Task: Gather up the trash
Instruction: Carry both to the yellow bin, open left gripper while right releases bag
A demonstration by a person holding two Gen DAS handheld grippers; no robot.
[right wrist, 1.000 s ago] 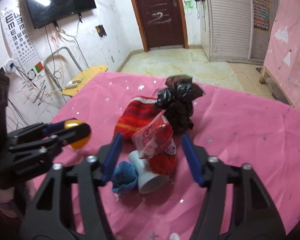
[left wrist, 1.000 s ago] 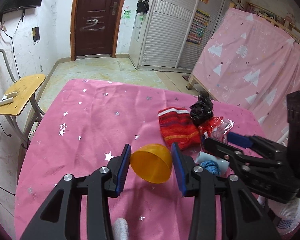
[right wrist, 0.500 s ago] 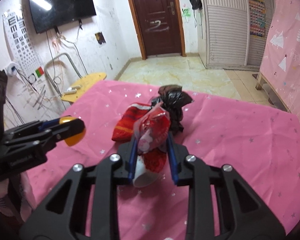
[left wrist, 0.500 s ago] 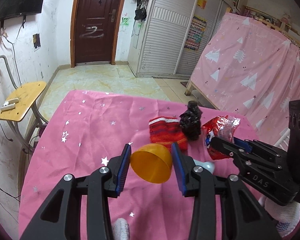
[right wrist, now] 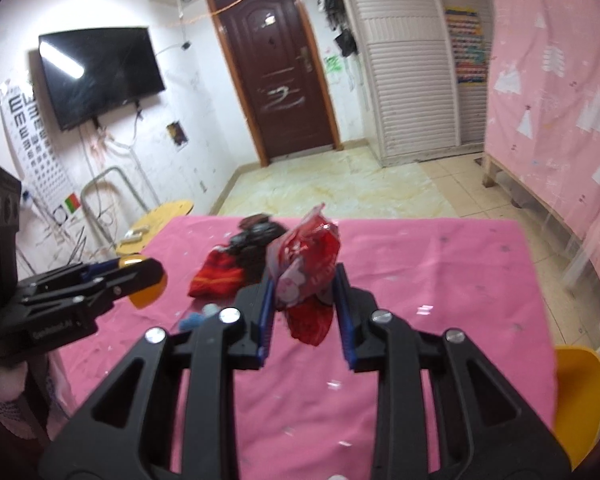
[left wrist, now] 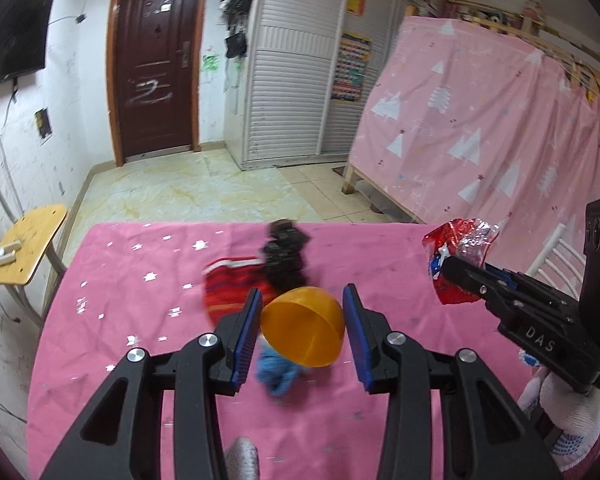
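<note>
My left gripper (left wrist: 302,330) is shut on an orange plastic half-shell (left wrist: 304,326), held up over the pink tablecloth (left wrist: 132,304). My right gripper (right wrist: 304,308) is shut on a crinkled red snack wrapper (right wrist: 306,268), lifted off the table; in the left wrist view the red snack wrapper (left wrist: 460,256) hangs at the right. On the cloth lie a red striped knit piece (left wrist: 232,296), a crumpled black bag (left wrist: 284,256) and a small blue yarn ball (left wrist: 276,374). In the right wrist view the left gripper (right wrist: 140,280) with the half-shell is at the left.
A small wooden stool (left wrist: 24,248) stands left of the table. A yellow chair (right wrist: 580,392) is at the table's right near corner. A pink curtained bed frame (left wrist: 500,140) runs along the right, with a white wardrobe (left wrist: 296,80) and a brown door (left wrist: 152,68) beyond.
The right gripper closed on the red wrapper and lifted it off the pile. Both grippers rose and drew back from the table; the left kept its hold on the orange half-shell.
</note>
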